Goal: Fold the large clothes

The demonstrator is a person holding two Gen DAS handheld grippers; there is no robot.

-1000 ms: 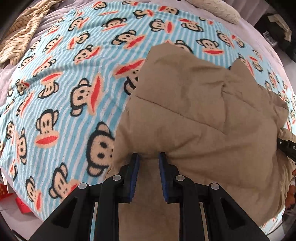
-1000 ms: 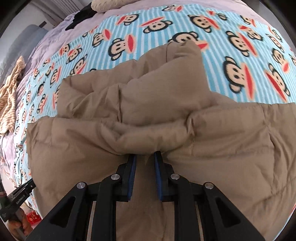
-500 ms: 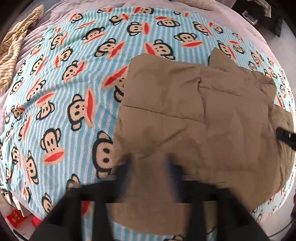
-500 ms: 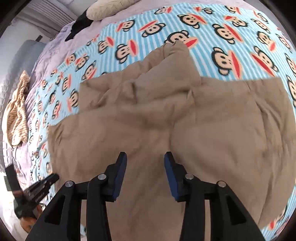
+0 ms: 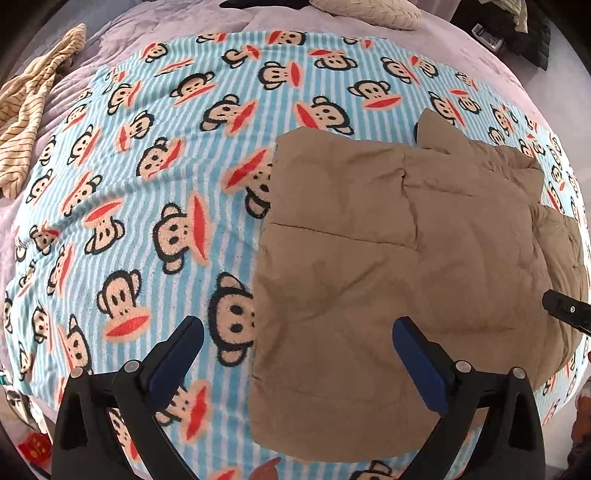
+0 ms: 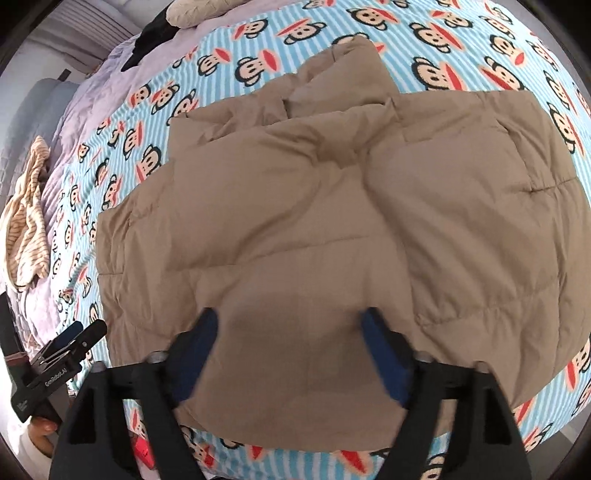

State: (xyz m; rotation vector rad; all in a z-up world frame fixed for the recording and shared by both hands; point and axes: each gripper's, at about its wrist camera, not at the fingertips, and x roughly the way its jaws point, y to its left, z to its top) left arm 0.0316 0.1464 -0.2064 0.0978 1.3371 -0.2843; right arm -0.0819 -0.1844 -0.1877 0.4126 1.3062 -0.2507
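A tan padded jacket (image 5: 388, 258) lies folded on a blue striped blanket with monkey faces (image 5: 147, 184); it fills most of the right wrist view (image 6: 314, 221). My left gripper (image 5: 297, 350) is open and empty, held above the jacket's near left edge. My right gripper (image 6: 288, 347) is open and empty above the jacket's near edge. The left gripper also shows at the left edge of the right wrist view (image 6: 62, 354). The tip of the right gripper shows at the right edge of the left wrist view (image 5: 565, 306).
A beige striped garment (image 5: 29, 110) lies on the lilac bedspread (image 5: 122, 40) at the far left, also seen in the right wrist view (image 6: 26, 221). A cream pillow (image 5: 369, 13) and dark clothing (image 6: 155, 37) lie at the head of the bed.
Both grippers were shut on the jacket's edge a second ago. They have let go, opened wide and pulled back and up; the jacket now lies flat.
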